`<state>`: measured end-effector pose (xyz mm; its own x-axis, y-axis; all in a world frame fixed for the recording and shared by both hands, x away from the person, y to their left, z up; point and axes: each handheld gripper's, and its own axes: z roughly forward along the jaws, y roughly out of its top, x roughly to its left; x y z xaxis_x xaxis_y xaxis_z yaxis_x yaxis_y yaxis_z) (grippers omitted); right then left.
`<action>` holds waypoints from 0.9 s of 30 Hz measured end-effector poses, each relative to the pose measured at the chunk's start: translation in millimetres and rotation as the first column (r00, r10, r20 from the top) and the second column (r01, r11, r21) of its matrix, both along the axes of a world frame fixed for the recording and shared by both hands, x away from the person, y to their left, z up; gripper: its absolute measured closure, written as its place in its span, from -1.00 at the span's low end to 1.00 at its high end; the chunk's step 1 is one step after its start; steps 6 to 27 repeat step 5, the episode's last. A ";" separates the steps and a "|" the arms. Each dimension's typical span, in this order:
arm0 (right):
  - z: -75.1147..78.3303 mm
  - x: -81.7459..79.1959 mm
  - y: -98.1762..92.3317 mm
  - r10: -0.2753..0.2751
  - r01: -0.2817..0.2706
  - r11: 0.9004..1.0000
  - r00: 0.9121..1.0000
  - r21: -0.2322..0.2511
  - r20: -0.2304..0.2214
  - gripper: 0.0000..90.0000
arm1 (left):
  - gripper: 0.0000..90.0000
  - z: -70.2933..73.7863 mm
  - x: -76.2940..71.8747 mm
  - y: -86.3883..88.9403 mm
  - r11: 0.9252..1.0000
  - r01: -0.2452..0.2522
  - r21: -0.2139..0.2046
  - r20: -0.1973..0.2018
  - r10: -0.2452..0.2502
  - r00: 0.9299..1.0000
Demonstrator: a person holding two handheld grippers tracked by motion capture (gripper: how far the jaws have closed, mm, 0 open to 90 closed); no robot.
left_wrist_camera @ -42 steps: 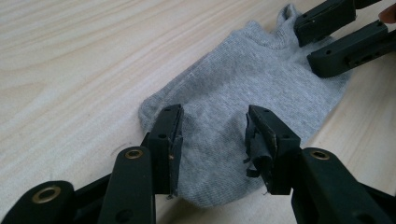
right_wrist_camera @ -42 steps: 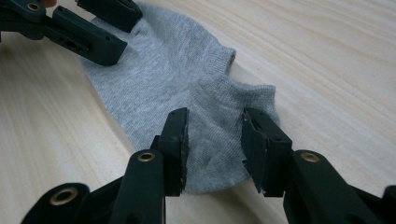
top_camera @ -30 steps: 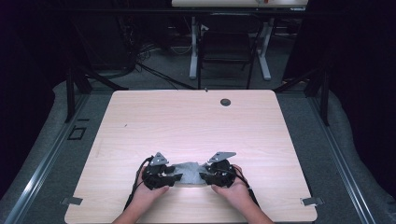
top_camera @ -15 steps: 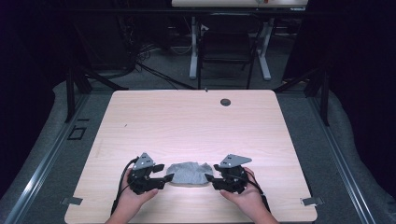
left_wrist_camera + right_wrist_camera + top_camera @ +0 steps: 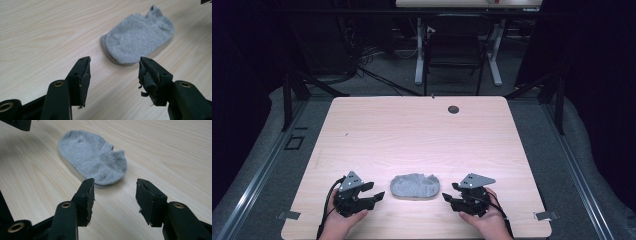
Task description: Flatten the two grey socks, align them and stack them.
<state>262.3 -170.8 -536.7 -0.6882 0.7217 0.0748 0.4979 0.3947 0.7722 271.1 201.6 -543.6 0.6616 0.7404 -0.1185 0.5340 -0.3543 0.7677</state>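
Observation:
A grey sock (image 5: 415,186), folded over on itself, lies flat near the front edge of the wooden table (image 5: 412,130). My left gripper (image 5: 376,191) rests just left of it and my right gripper (image 5: 450,192) just right of it, both pointing inward at it. In the left gripper view the sock (image 5: 138,41) lies beyond the left gripper (image 5: 113,67), whose jaws have just been opening and hold nothing. In the right gripper view the sock (image 5: 92,157) lies ahead of the right gripper (image 5: 115,188), which has likewise just been opening with nothing between its jaws.
A small dark grommet (image 5: 453,109) sits near the table's far edge. Beyond the table stand a dark chair (image 5: 452,55) and white desk legs (image 5: 418,50). Metal rails run along the floor on both sides.
Both hands have drawn apart, left one leftward and right one rightward, away from the sock. Their jaws have spread, and the sock now lies free between them.

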 end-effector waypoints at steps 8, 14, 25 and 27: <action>-7.6 -0.7 -6.3 -0.013 0.013 1.000 1.000 0.001 0.010 0.08 | -0.03 -7.3 2.4 3.3 1.000 -0.016 0.023 0.003 0.016 1.000; -7.6 -0.7 -6.3 -0.013 0.013 1.000 1.000 0.001 0.010 0.08 | -0.03 -7.3 2.4 3.3 1.000 -0.016 0.023 0.003 0.016 1.000; -7.6 -0.7 -6.3 -0.013 0.013 1.000 1.000 0.001 0.010 0.08 | -0.03 -7.3 2.4 3.3 1.000 -0.016 0.023 0.003 0.016 1.000; -7.6 -0.7 -6.3 -0.013 0.013 1.000 1.000 0.001 0.010 0.08 | -0.03 -7.3 2.4 3.3 1.000 -0.016 0.023 0.003 0.016 1.000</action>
